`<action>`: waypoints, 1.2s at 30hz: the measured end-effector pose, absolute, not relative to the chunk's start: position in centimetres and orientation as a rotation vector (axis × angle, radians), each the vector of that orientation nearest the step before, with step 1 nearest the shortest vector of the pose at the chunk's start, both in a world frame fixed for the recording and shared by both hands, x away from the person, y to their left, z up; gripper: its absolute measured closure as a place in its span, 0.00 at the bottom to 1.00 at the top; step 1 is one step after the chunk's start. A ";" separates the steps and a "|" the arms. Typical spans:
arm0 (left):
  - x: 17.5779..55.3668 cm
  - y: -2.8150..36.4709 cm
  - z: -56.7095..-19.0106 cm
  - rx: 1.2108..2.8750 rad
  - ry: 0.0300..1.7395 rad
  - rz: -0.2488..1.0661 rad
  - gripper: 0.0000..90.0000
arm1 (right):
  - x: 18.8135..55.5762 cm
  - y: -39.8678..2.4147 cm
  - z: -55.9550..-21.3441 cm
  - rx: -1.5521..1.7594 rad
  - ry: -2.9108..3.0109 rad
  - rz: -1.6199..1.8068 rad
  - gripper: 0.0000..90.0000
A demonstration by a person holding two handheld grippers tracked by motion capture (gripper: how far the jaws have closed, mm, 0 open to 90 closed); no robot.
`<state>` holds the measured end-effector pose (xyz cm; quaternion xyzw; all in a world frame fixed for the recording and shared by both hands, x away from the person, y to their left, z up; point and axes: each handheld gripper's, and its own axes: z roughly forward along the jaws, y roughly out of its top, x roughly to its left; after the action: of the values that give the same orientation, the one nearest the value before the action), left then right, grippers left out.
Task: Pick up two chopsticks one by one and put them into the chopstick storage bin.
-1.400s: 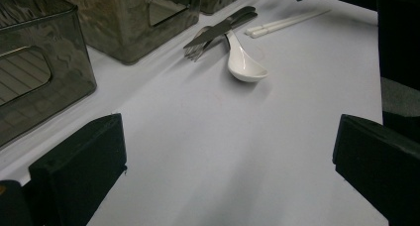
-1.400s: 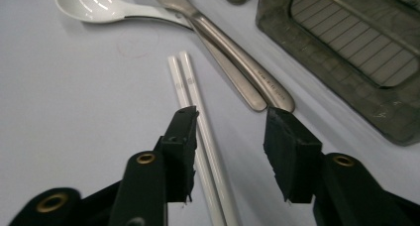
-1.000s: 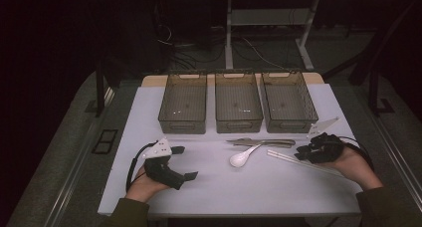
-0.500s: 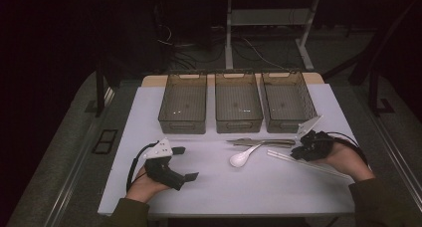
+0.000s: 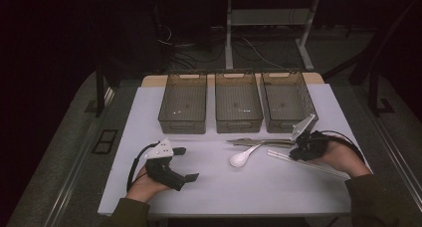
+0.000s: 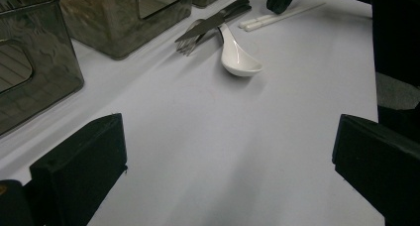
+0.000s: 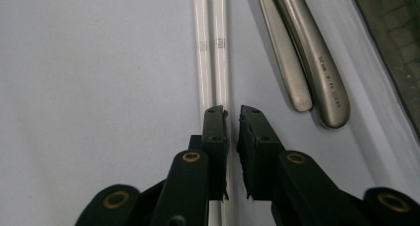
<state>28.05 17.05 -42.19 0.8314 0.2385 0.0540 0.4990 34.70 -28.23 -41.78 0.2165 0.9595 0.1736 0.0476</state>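
Two white chopsticks (image 5: 277,155) (image 7: 208,47) lie side by side on the white table, right of centre. My right gripper (image 5: 293,154) (image 7: 233,112) is low over their near ends. Its jaws have just been closing and now stand a sliver apart, pinching one chopstick. A steel fork and knife (image 5: 259,142) (image 7: 317,72) lie just beyond them, next to a white ceramic spoon (image 5: 240,159) (image 6: 240,62). My left gripper (image 5: 186,164) (image 6: 228,156) rests open at the front left, with only bare table between its wide jaws.
Three smoky transparent bins (image 5: 181,129) (image 5: 238,127) (image 5: 281,127) stand in a row at the back of the table (image 5: 224,197); they look empty. Dark floor and a desk frame lie beyond the table's far edge.
The right hand has slid a little to the left along the chopsticks, toward the cutlery. The left hand and its gripper have stayed where they were.
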 end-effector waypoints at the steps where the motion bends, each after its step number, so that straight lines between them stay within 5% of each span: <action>1: 28.1 17.0 -42.2 2.011 0.577 0.129 0.00 | 34.7 -28.2 -41.9 0.651 2.931 0.517 0.90; 36: 28.1 16.8 -42.3 2.023 0.563 0.115 0.00 | 35.8 -26.7 -42.1 0.641 3.006 0.315 0.88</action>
<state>28.13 16.79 -42.34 0.8351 0.2323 0.0473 0.4965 35.81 -26.73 -42.07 0.2074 0.9726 0.1020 0.0262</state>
